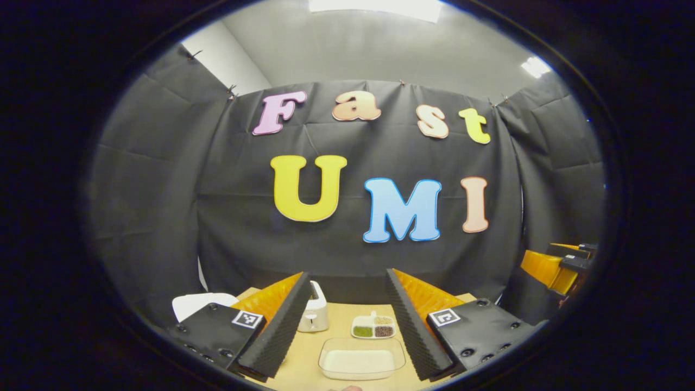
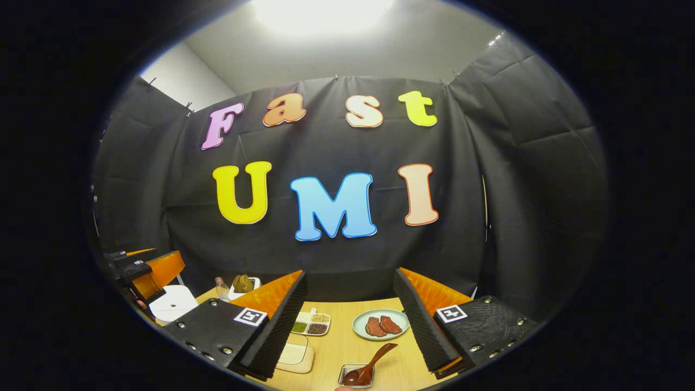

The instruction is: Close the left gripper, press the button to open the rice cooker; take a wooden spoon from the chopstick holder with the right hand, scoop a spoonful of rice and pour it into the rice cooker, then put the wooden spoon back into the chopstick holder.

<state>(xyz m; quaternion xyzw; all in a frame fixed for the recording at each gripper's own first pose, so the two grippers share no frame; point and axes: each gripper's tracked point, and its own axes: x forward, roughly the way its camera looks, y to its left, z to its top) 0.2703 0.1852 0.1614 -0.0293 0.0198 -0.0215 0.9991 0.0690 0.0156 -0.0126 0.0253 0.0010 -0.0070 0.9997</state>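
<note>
In the left gripper view my left gripper is open and holds nothing, raised above the near edge of the wooden table. Beyond its fingers lie a clear container of white rice and a white upright holder. The white rice cooker peeks out at the left, partly hidden by a finger. My right gripper is open too, also empty. Below it a dark wooden spoon rests in a small clear dish. The rice cooker sits far left, lid down, beside the left gripper.
A divided dish of beans stands behind the rice container. A plate with red meat pieces is at centre right. A small bottle and a white holder with brown contents stand at the back left. The right gripper hovers far right.
</note>
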